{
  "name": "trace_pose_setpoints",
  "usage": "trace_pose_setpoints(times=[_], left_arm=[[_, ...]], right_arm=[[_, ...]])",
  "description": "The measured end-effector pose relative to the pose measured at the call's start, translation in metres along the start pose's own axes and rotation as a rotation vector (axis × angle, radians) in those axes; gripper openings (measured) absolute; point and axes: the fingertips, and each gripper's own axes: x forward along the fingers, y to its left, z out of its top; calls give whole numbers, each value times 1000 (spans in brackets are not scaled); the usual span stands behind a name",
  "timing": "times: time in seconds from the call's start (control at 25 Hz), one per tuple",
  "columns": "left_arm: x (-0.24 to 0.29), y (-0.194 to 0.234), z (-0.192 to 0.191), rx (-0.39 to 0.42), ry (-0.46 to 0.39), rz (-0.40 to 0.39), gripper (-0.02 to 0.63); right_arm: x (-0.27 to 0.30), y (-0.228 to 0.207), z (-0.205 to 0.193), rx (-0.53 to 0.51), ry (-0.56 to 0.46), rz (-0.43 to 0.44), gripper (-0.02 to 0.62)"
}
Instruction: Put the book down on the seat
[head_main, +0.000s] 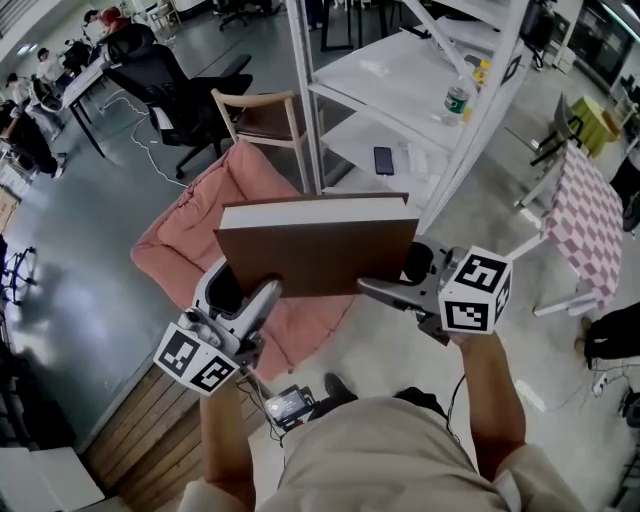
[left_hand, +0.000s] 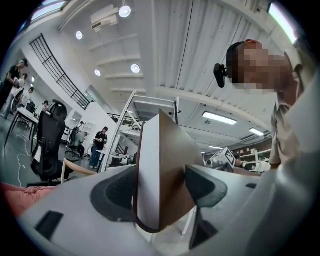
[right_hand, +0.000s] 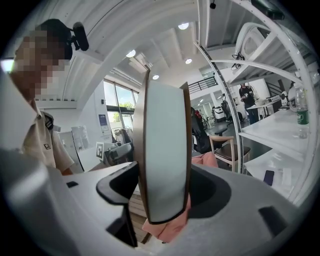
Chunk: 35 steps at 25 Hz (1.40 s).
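Observation:
A thick brown hardcover book (head_main: 315, 250) with white page edges hangs in the air, held flat side toward me. My left gripper (head_main: 262, 295) is shut on its lower left corner and my right gripper (head_main: 385, 290) on its lower right corner. Beneath and behind the book lies the pink cushioned seat (head_main: 190, 240). In the left gripper view the book (left_hand: 162, 170) stands edge-on between the dark pads. The right gripper view shows the book's page edge (right_hand: 165, 150) filling the jaws, with the pink seat (right_hand: 205, 161) just beyond.
A white shelving rack (head_main: 420, 90) stands right behind the seat, with a phone (head_main: 383, 160) and a green bottle (head_main: 456, 100) on it. A wooden chair (head_main: 265, 115) and a black office chair (head_main: 170, 85) stand further back. A checkered table (head_main: 590, 215) is at the right.

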Motion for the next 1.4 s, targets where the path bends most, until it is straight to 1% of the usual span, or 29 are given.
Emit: trace_pose_setpoints(times=[0.24, 0.44, 0.6, 0.92, 1.24, 1.4], left_arm=[[0, 28, -5, -21, 5, -14, 296], [8, 45, -16, -35, 19, -3, 296], [15, 69, -29, -51, 39, 29, 296], [31, 129, -54, -85, 81, 122, 296], [54, 183, -88, -131, 120, 185, 296], [58, 210, -111, -166, 148, 210, 296]], right_arm=[[24, -9, 4, -15, 11, -26, 287], [37, -28, -2, -6, 21, -20, 288], [58, -49, -6, 12, 29, 1, 293], [112, -103, -15, 55, 49, 70, 301], [157, -157, -28, 87, 112, 112, 302], [180, -179, -44, 118, 147, 129, 302]])
